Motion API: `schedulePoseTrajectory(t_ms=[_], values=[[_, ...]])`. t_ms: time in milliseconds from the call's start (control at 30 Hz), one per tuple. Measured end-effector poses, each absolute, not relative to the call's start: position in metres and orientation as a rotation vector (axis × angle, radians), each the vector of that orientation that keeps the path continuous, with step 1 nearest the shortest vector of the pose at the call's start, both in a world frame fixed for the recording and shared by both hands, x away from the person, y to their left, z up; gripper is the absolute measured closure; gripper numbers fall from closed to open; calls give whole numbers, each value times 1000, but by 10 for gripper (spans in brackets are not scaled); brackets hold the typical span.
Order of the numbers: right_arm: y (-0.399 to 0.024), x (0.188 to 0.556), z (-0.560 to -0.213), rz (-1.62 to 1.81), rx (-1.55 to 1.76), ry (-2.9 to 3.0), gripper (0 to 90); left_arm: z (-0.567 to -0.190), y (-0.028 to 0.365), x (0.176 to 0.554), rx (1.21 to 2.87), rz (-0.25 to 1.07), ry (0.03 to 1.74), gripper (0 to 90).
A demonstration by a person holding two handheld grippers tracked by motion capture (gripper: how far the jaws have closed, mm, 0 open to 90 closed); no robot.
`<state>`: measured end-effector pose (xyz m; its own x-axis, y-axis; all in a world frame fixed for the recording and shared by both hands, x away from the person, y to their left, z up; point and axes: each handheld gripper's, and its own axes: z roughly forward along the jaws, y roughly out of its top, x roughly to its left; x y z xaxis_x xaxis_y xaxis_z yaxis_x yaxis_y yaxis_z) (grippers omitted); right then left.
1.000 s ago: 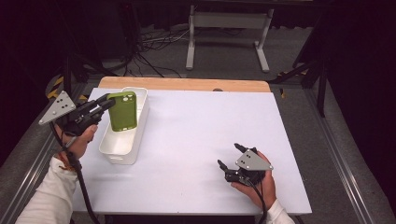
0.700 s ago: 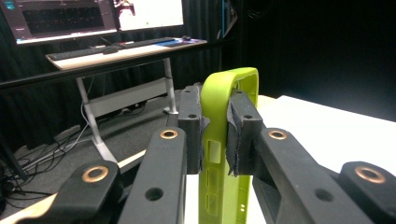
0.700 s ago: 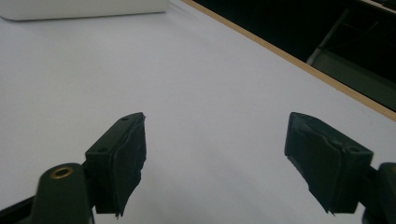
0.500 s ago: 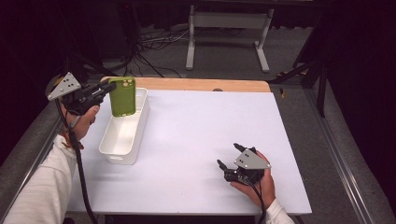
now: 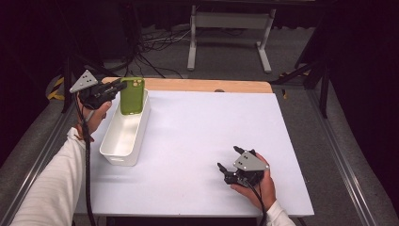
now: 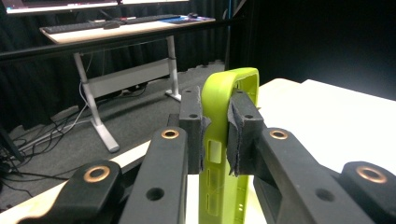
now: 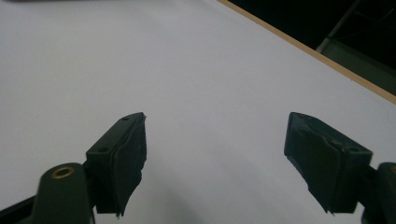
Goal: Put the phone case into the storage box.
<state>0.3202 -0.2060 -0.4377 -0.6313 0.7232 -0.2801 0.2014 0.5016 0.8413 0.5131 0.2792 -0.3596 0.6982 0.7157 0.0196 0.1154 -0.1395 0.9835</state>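
Observation:
A lime-green phone case (image 5: 131, 95) hangs upright over the far end of a white bin (image 5: 123, 133) at the table's left. My left gripper (image 5: 118, 87) is shut on the case's edge; in the left gripper view both pads (image 6: 238, 126) press on the green case (image 6: 223, 140). My right gripper (image 5: 228, 168) rests low on the white table (image 5: 202, 127) near the front right, held by a hand. Its jaws stand wide open over bare tabletop (image 7: 187, 70), the right gripper (image 7: 215, 154) holding nothing.
A strip of wood (image 5: 207, 85) runs along the table's far edge. Beyond it stand a desk frame (image 5: 230, 33) and cables on the floor. Dark rails flank the table on both sides.
My left gripper has carried the green case away from me, from above the bin's middle to its far end. The right gripper has stayed where it was.

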Motion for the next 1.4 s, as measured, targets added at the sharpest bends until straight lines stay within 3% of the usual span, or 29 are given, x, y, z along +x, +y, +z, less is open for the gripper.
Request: schedulePoseTrajectory(t_ms=[767, 867, 1200, 1400], values=[[-207, 319, -440, 1107, 826, 2149, 219, -406, 279, 552, 1654, 617, 718, 774], [-207, 320, -440, 1107, 823, 2151, 220, -405, 280, 552, 1662, 662, 745, 686], [-205, 321, -439, 1111, 801, 2160, 221, -409, 281, 554, 1714, 715, 787, 653], [-206, 321, -438, 1110, 797, 2158, 223, -413, 284, 556, 1745, 721, 825, 584]])
